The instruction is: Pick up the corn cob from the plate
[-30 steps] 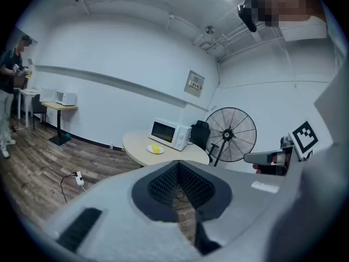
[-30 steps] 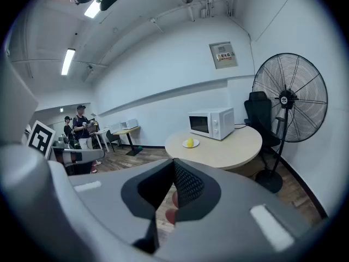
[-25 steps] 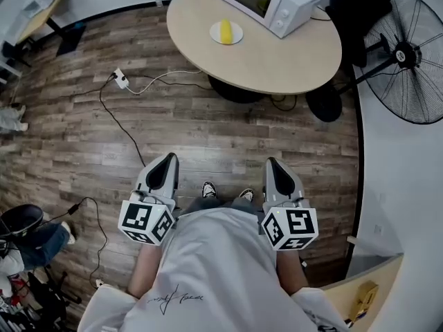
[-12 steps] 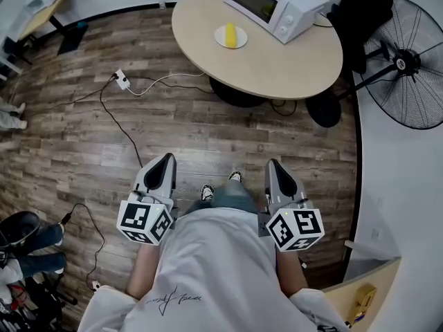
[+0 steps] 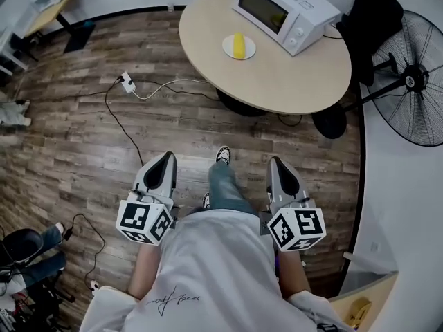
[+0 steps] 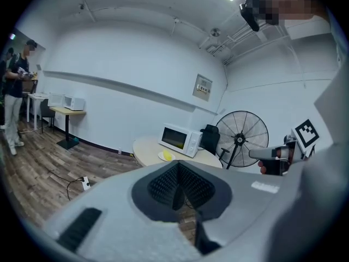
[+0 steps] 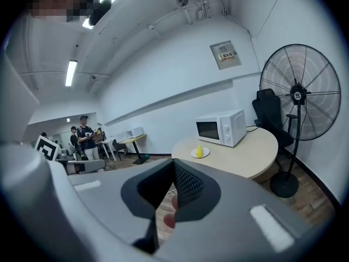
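Head view looks down a pale shirt to two grey plastic grippers held side by side at the waist, both pointing forward, each with a marker cube at its back. The left gripper has its ribbed black pads pressed together with nothing between them. The right gripper is likewise closed and empty. Beneath them lies a wood-plank floor crossed by a thin black cable. Well beyond the grippers, a round, pale wooden surface carries a small white plate. The yellow corn cob lies on that plate, just beside a boxy white microwave. A wire-caged fan stands farther right.
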{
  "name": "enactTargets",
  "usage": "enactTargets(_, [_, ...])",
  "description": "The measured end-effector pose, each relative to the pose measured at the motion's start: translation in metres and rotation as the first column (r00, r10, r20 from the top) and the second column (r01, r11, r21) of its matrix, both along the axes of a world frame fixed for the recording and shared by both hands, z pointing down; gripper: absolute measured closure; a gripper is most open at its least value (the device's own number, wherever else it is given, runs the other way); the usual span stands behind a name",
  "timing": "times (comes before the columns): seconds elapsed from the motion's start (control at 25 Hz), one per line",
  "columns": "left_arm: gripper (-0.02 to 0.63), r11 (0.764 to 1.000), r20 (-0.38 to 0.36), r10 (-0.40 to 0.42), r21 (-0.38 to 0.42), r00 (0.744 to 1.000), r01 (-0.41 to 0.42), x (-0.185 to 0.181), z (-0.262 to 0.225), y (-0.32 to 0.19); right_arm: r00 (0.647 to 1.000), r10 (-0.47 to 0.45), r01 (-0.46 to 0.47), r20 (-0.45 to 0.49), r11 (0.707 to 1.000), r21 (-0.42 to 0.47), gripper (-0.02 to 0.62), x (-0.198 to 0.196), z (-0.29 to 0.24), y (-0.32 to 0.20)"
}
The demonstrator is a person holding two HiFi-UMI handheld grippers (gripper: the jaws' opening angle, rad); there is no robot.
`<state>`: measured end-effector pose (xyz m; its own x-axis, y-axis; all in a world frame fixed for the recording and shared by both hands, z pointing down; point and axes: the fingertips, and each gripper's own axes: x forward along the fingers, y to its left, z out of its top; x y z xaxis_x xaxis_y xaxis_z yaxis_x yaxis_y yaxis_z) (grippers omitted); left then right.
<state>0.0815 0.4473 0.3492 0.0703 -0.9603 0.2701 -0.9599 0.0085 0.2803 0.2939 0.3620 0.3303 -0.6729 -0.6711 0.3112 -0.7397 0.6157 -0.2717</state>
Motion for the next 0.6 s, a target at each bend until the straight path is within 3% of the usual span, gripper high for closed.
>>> enactTargets(0.6, [0.615,0.999,0.011,0.036,0.002,0.999,-0.036,-0.037,-0.014,-0.137,0.999,-0.038,0.039,0.027,0.999,-0.035,0.581,-0.047,-0.003,-0.122])
